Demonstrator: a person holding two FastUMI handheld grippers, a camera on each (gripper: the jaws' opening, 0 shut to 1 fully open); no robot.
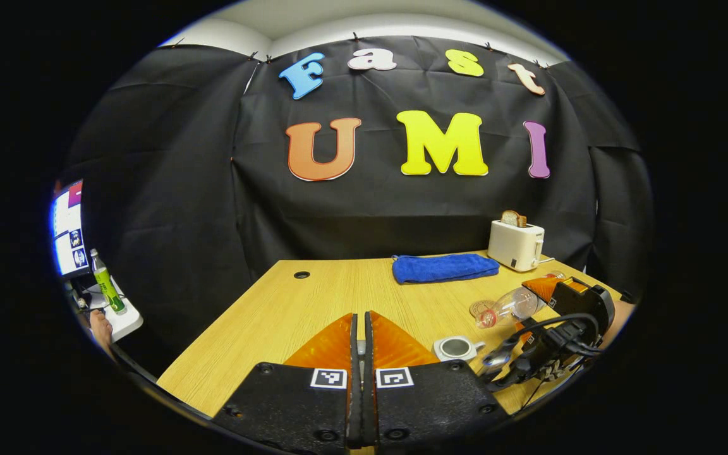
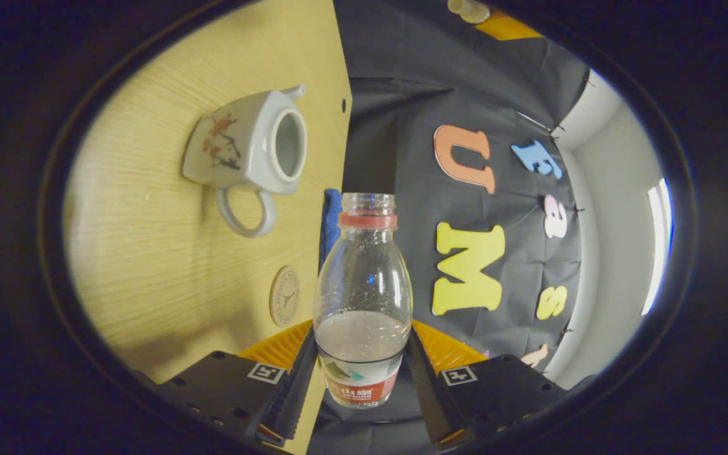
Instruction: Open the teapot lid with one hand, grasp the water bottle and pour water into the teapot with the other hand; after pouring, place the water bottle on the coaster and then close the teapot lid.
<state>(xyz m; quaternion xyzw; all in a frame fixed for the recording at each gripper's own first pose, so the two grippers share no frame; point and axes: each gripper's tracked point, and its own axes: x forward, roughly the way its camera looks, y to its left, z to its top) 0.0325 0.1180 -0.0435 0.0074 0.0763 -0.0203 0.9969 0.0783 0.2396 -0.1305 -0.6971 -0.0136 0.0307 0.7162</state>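
right gripper (image 2: 364, 373) clamps the tilted water bottle (image 2: 363, 297) near the open teapot (image 2: 247, 145); left gripper (image 1: 360, 344) closed.

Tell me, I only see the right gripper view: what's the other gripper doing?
Observer: The left gripper is shut. Something small and grey sits between its fingers; I can't tell what.
Operator: Is my bottle tipped over?
Observer: Yes. The water bottle lies nearly sideways in the right gripper, with its mouth towards the teapot.
Operator: What's at the back of the table?
Observer: A toaster with a slice of toast sticking up.
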